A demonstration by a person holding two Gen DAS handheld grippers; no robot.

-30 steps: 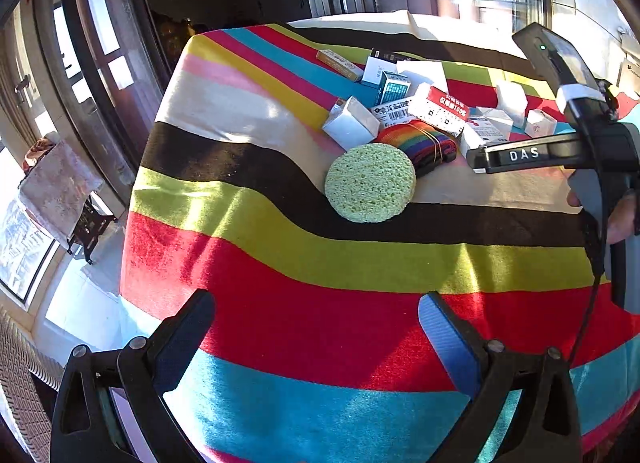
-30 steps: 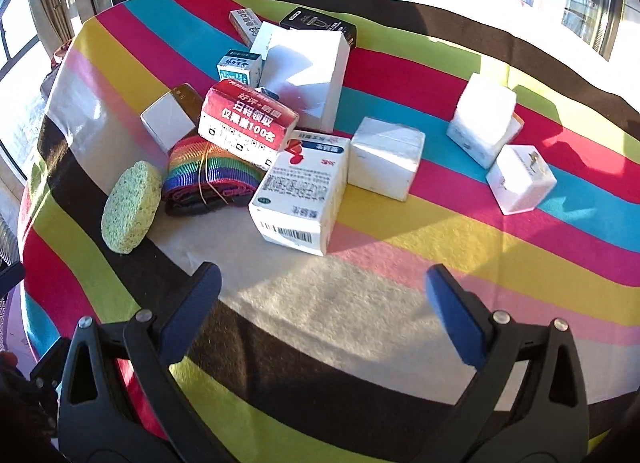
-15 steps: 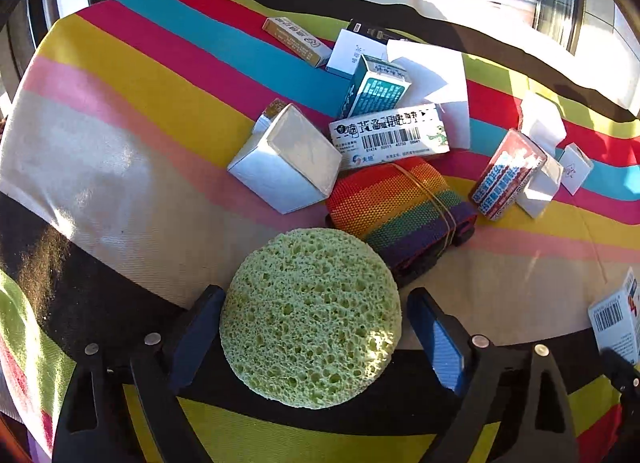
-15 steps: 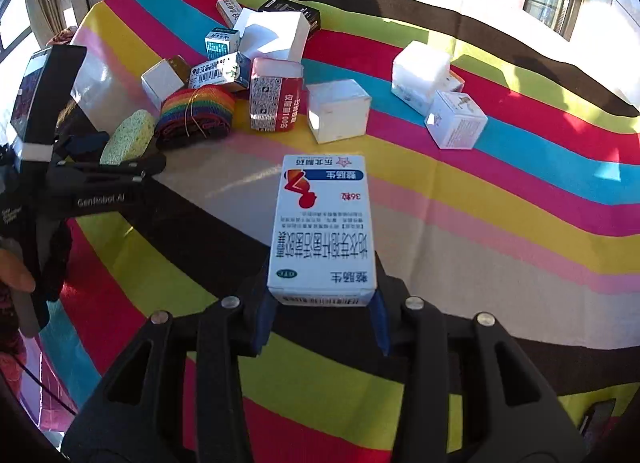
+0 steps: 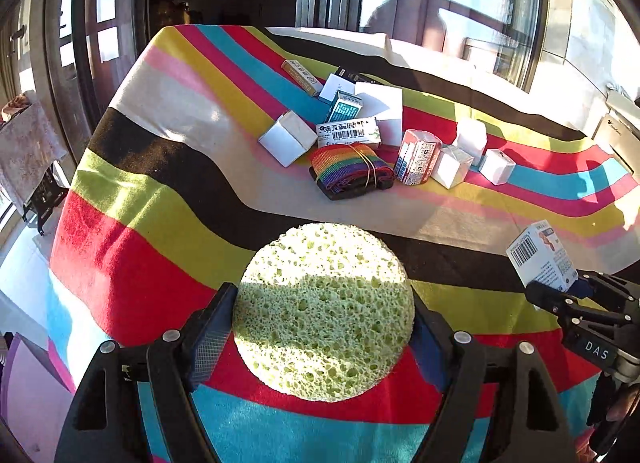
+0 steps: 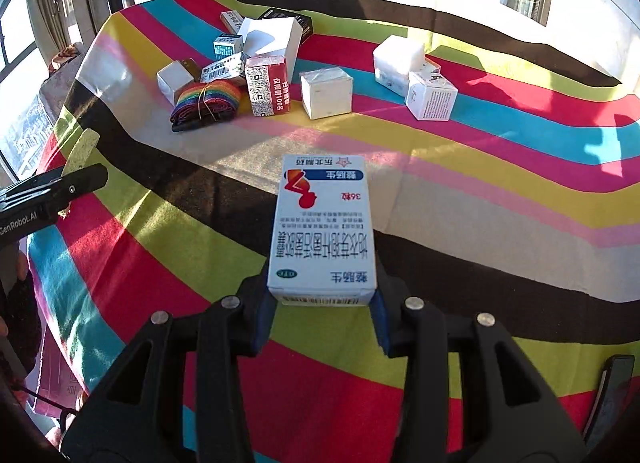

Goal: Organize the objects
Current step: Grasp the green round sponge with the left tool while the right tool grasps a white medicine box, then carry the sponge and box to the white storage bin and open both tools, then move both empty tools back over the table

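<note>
Sponge [image 5: 324,311] sat between left tongs [image 5: 324,327], lifted over bench [image 5: 168,223] near edge; we judged it light, soft, squashy, best pinched across rim. Left jaws just closing, pads touching it. Right tongs [image 6: 322,315] clamped carton [image 6: 323,231]: we judged it light, stiff, crushable.

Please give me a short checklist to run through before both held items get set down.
1. Left gripper closed on the green sponge, pads on both sides, jaws having just been closing: ok.
2. Right gripper shut on the white medicine box: ok.
3. Sponge lifted clear of the striped tablecloth: cannot tell.
4. Grippers apart from each other: ok.
5. Held items away from the rainbow strap and the box cluster: ok.
</note>
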